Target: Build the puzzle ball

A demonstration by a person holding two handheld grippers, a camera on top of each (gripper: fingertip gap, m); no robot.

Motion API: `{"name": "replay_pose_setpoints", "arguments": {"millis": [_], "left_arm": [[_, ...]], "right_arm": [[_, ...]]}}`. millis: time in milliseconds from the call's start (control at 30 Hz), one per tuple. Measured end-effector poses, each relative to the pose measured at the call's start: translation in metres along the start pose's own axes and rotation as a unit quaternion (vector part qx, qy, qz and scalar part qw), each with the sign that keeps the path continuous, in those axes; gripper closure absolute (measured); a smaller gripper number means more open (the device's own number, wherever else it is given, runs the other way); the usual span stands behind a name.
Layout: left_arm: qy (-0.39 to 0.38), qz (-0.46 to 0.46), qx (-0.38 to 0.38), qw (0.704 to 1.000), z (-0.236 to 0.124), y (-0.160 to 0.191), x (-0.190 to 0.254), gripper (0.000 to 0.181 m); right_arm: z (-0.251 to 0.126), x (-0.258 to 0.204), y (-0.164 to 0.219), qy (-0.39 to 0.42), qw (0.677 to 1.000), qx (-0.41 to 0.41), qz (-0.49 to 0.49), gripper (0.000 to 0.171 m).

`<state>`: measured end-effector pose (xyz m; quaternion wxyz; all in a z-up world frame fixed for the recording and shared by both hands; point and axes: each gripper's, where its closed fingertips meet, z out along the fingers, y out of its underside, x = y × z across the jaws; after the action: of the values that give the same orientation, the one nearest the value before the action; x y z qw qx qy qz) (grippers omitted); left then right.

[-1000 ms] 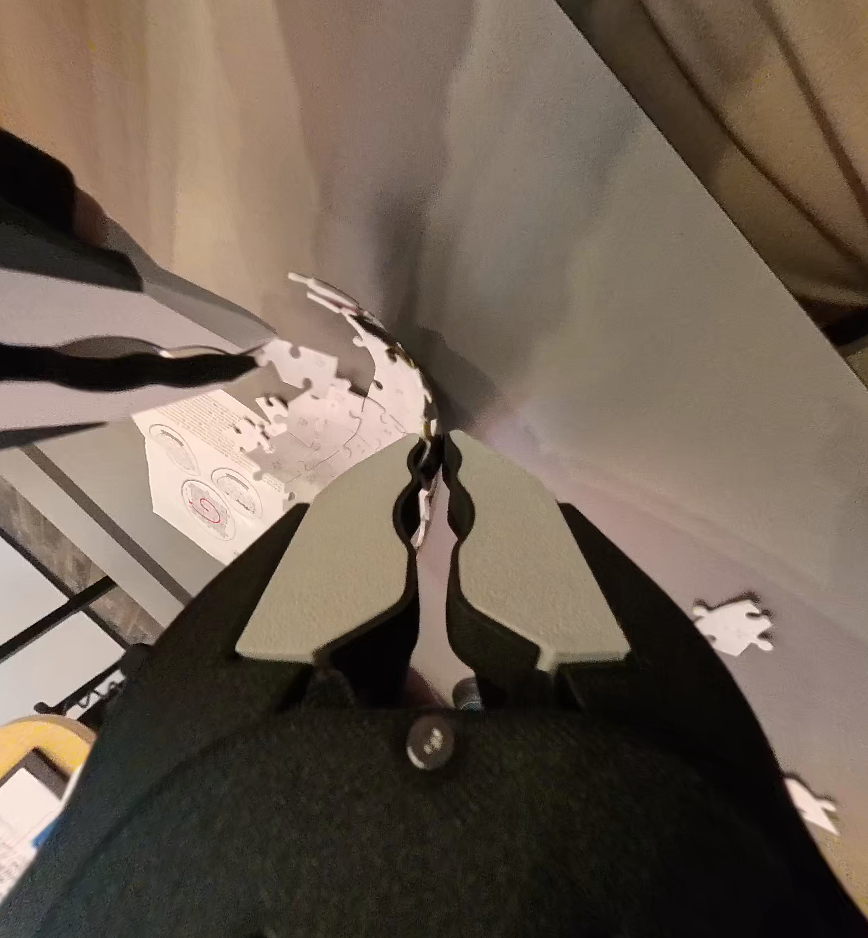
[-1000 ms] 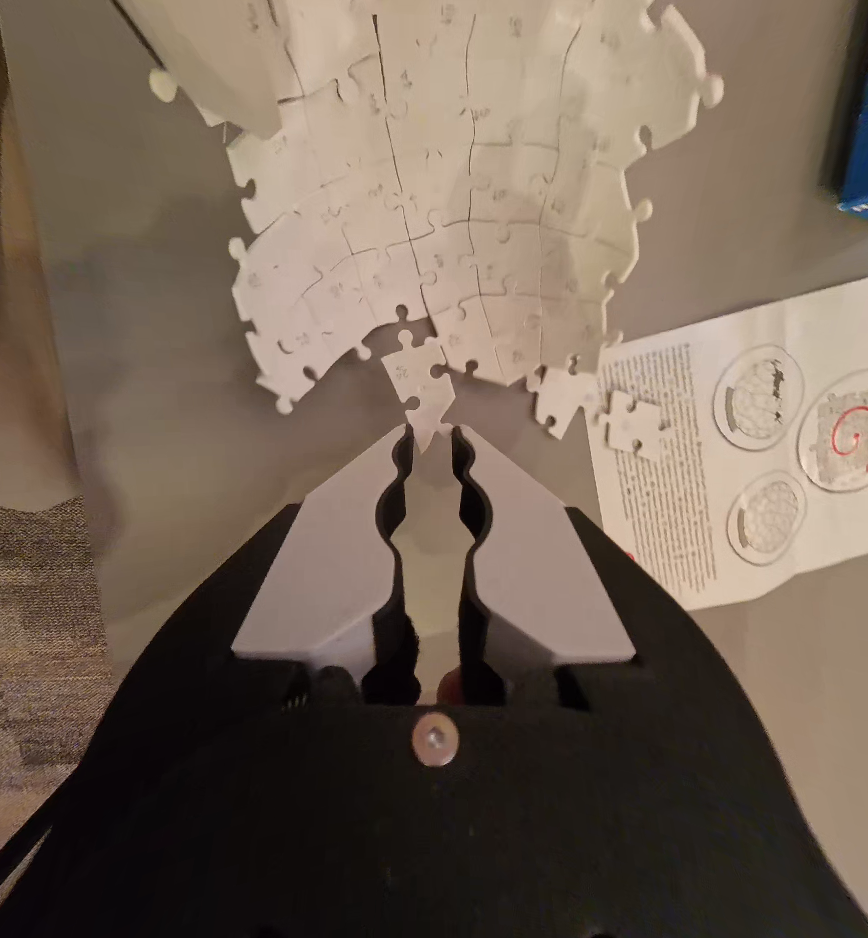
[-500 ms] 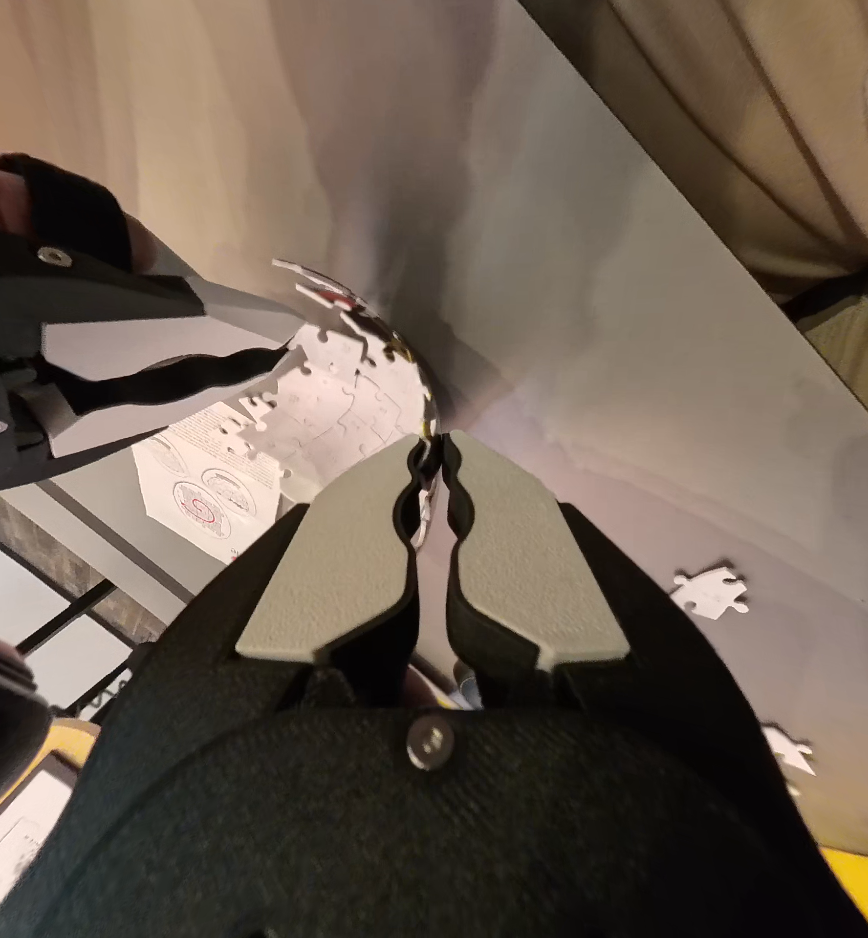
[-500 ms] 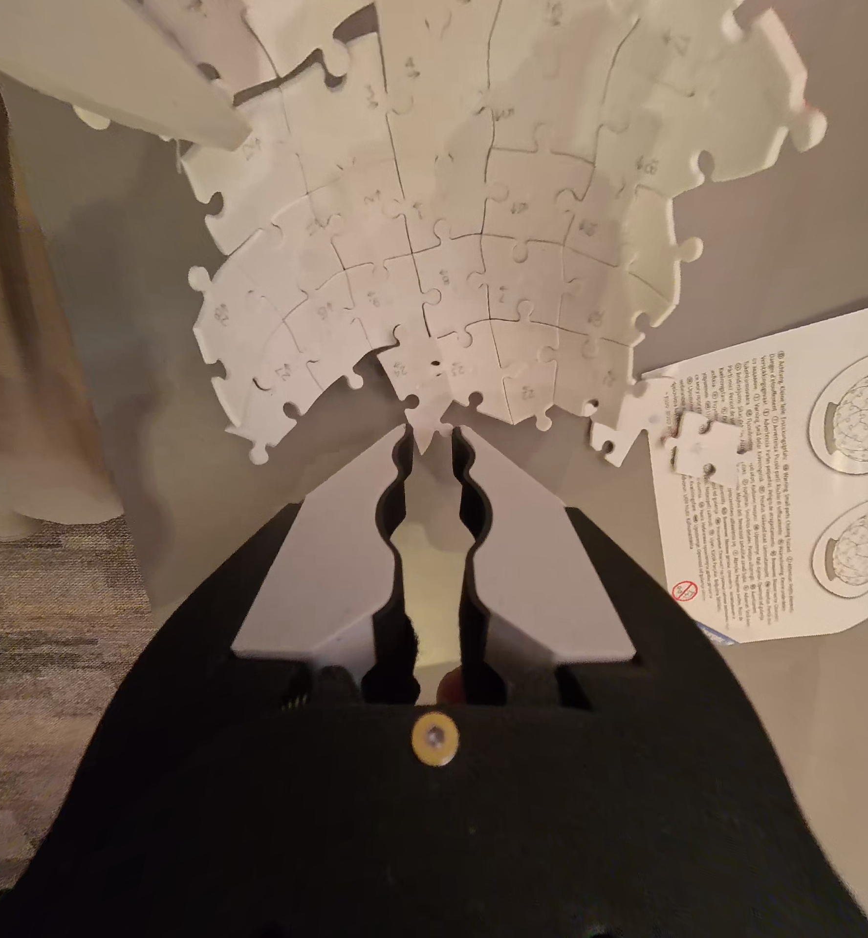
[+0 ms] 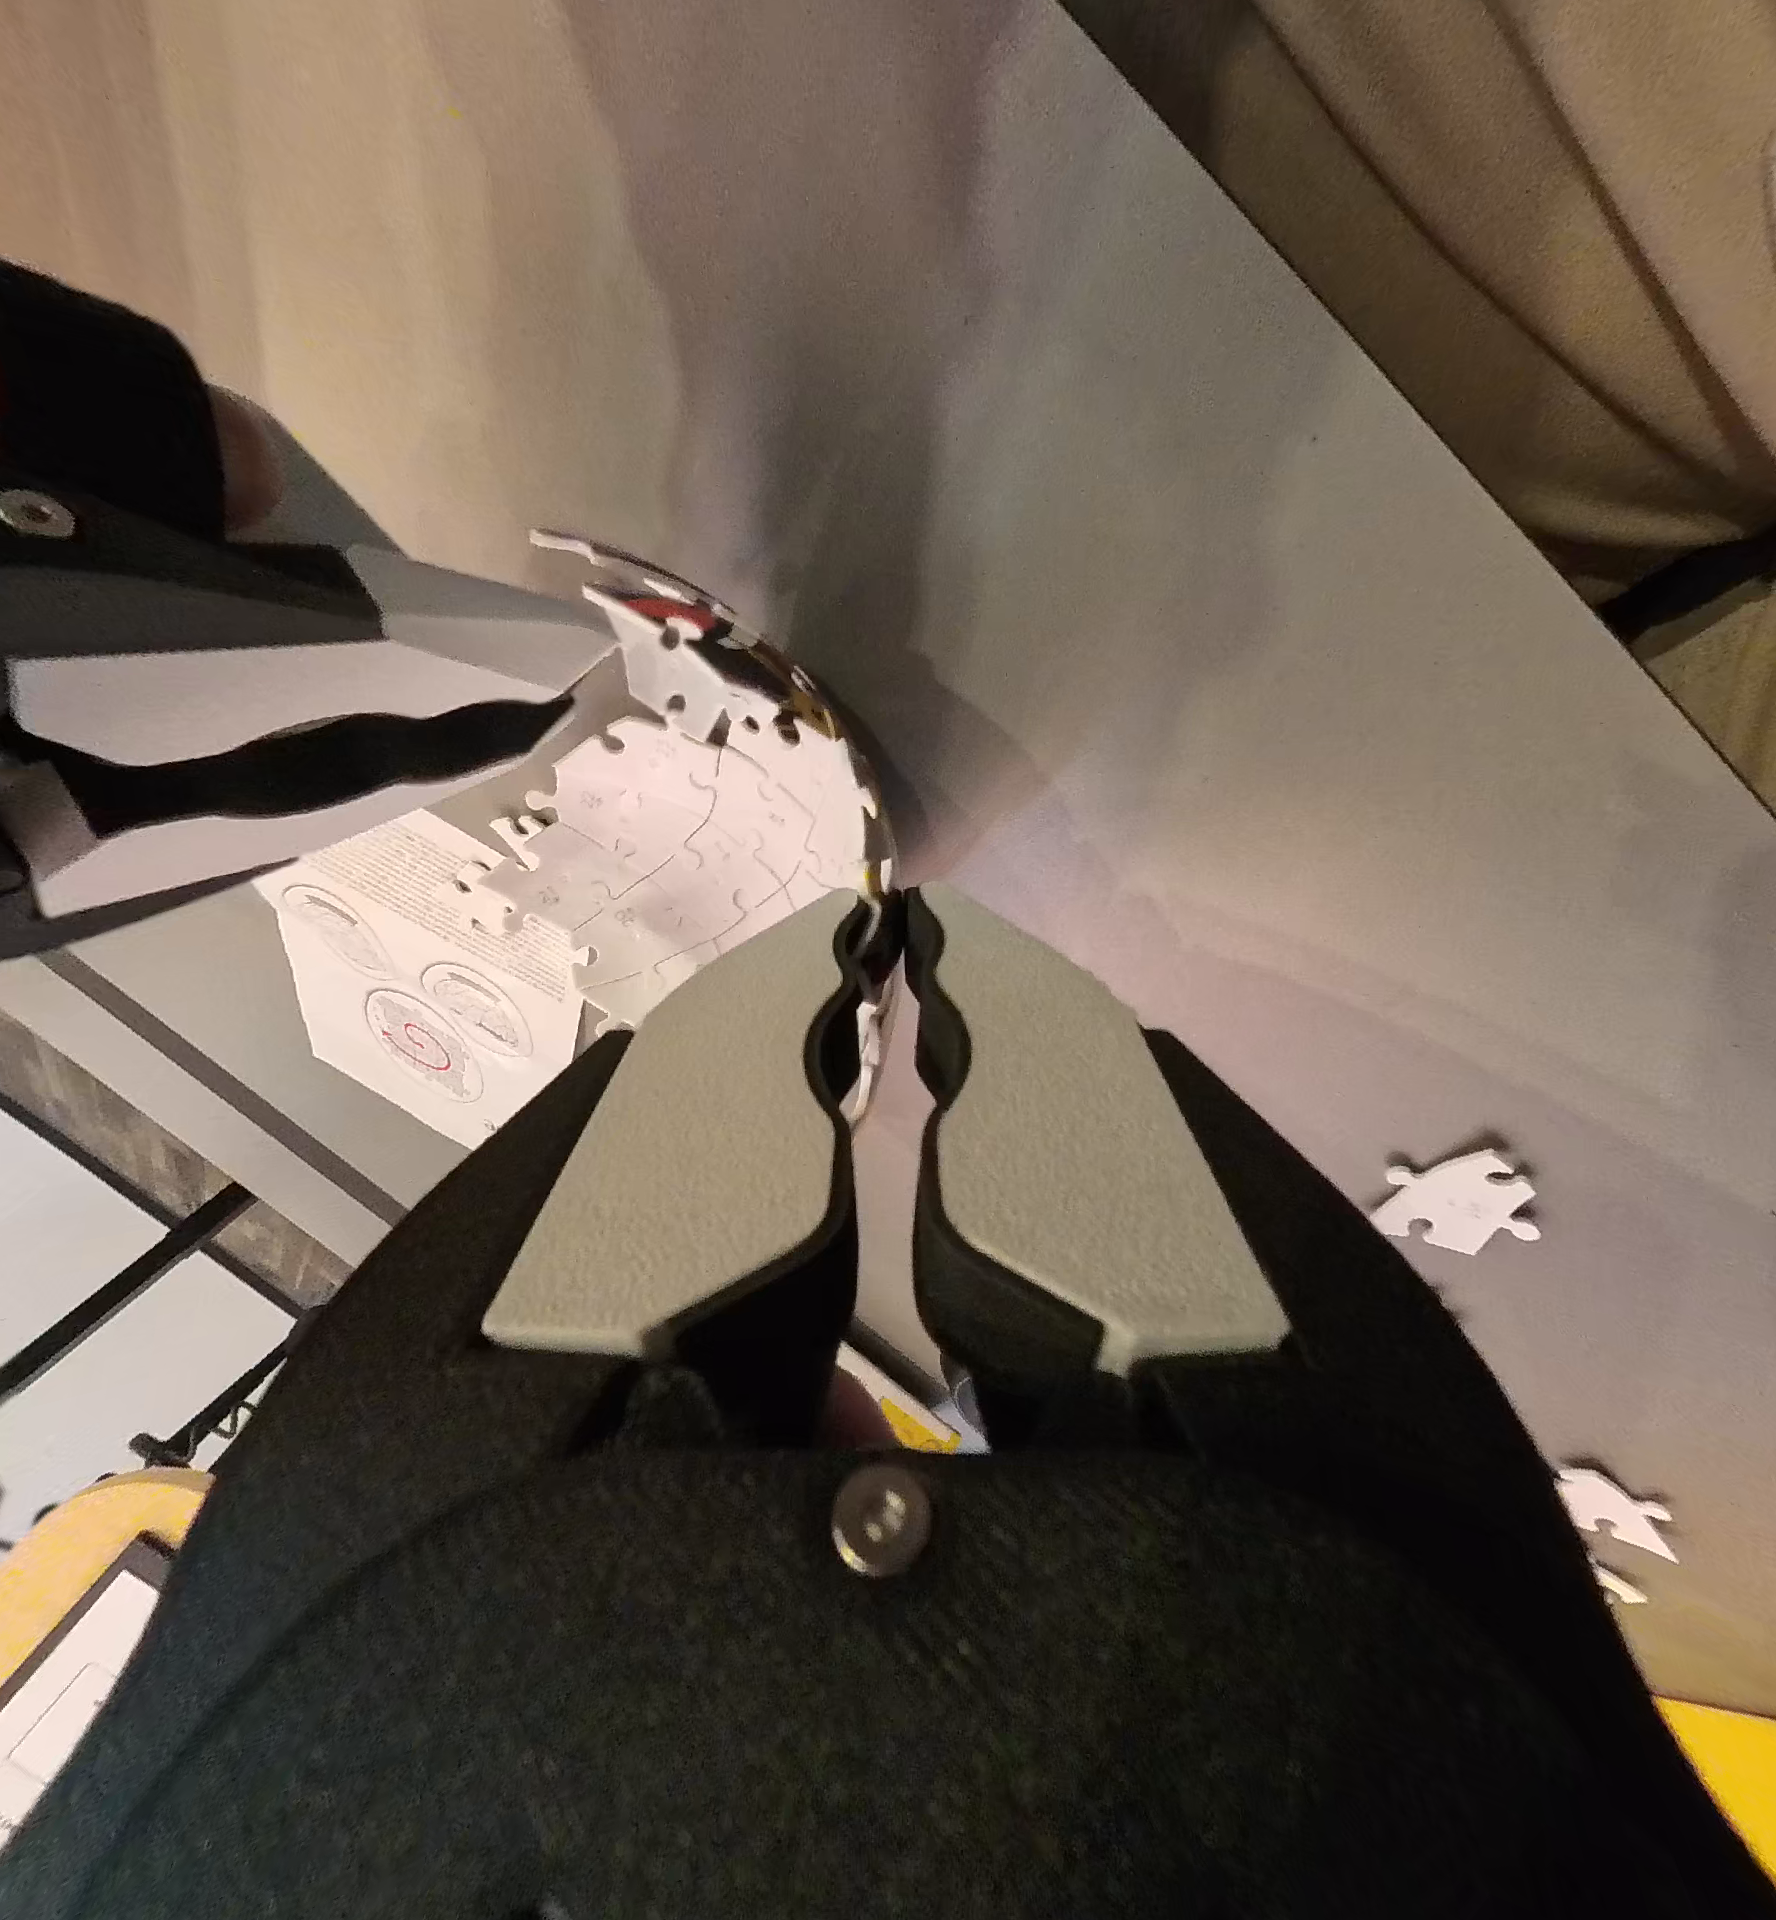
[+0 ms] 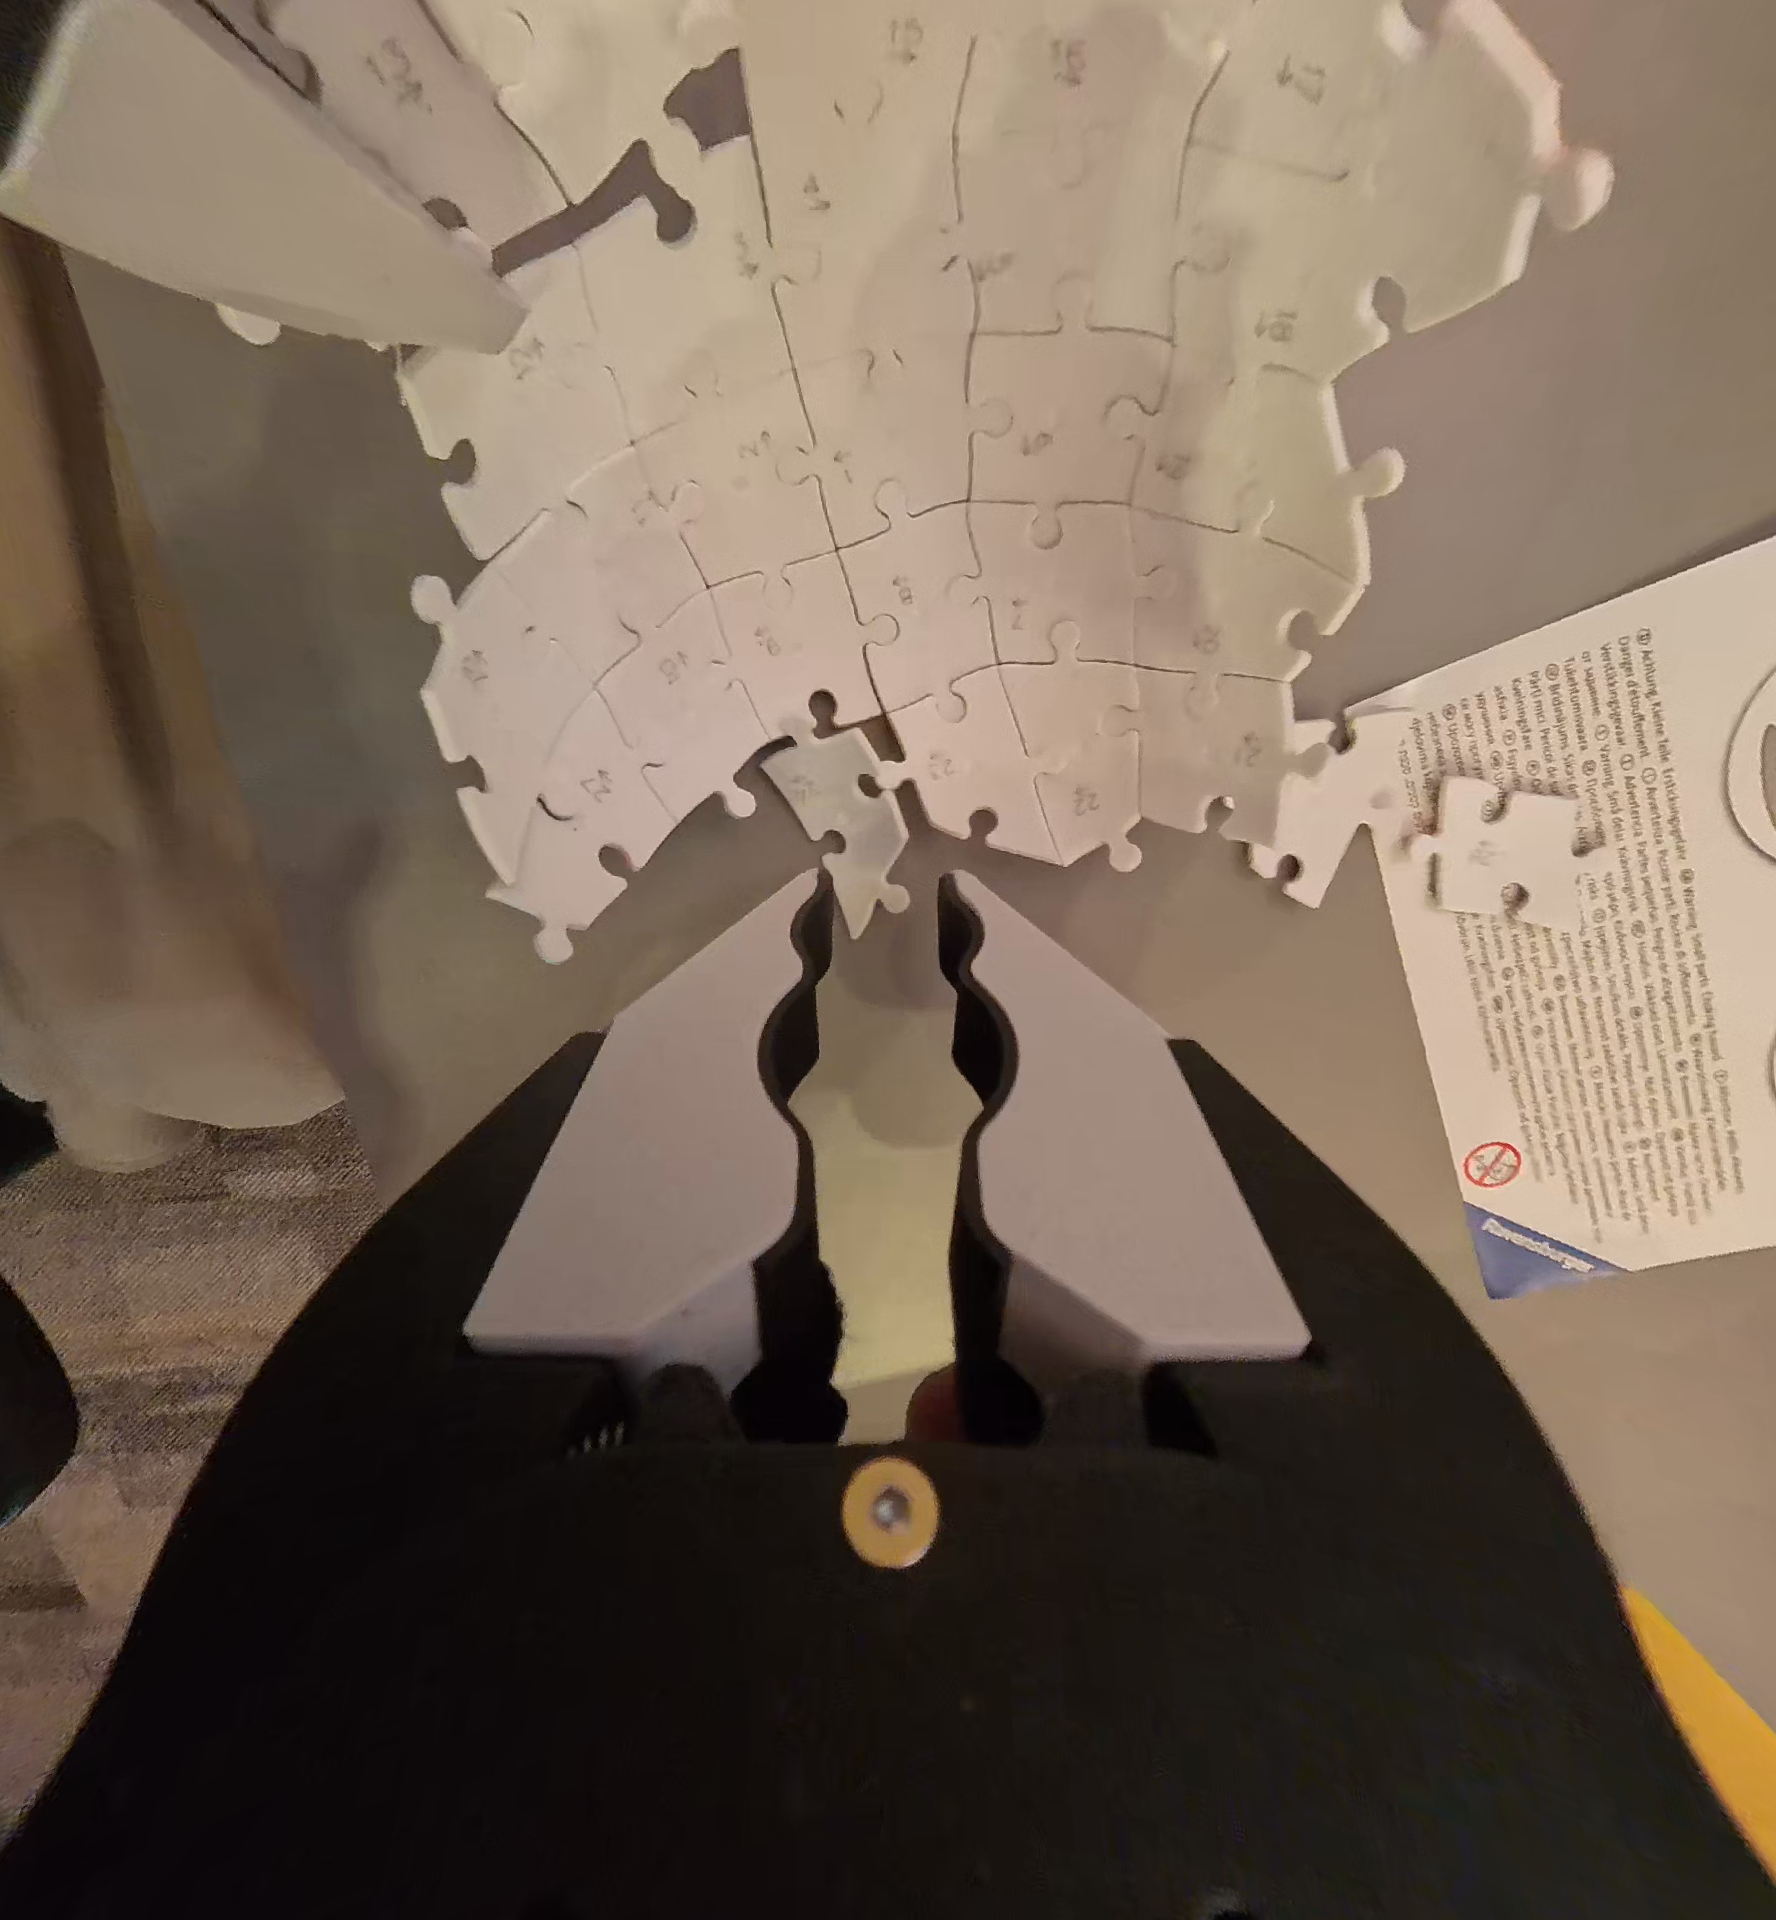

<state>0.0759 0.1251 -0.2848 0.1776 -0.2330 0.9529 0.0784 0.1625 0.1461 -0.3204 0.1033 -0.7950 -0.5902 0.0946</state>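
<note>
The partly built puzzle ball is a curved white shell [image 6: 967, 468] with its blank inner side toward the right wrist view. It also shows in the left wrist view [image 5: 718, 831]. My left gripper [image 5: 889, 904] is shut on the shell's rim and holds it above the grey table [image 5: 1279, 727]; one of its fingers [image 6: 240, 208] shows in the right wrist view. A single puzzle piece [image 6: 837, 821] sits tilted at the shell's lower edge. My right gripper [image 6: 881, 883] has its jaws slightly apart; the piece's tip touches only its left fingertip.
A folded instruction leaflet [image 6: 1642, 935] lies on the table with a loose piece [image 6: 1486, 873] on it. Two more loose pieces [image 5: 1460, 1205] [image 5: 1611, 1522] lie on the table. A person in beige clothing [image 5: 1538, 312] is behind the table edge.
My right gripper carried the single piece up to the shell's lower edge. Its jaws have widened a little and the piece now sits tilted there. My left gripper has kept its hold on the shell.
</note>
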Motion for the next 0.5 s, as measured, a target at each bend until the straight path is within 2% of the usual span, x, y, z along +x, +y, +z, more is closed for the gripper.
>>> {"name": "replay_pose_setpoints", "arguments": {"millis": [67,200,500], "left_arm": [[0.000,0.002,-0.006,1.000,0.000,0.001,0.000,0.176],[0.002,0.008,-0.009,1.000,0.000,0.001,0.000,0.176],[0.000,0.020,-0.015,1.000,0.000,-0.001,-0.001,0.177]], "right_arm": [[-0.004,0.002,0.000,0.007,1.000,0.011,0.003,0.154],[-0.008,-0.008,-0.018,0.001,0.997,0.070,-0.020,0.168],[0.014,-0.008,-0.012,0.004,0.998,0.058,-0.032,0.171]]}}
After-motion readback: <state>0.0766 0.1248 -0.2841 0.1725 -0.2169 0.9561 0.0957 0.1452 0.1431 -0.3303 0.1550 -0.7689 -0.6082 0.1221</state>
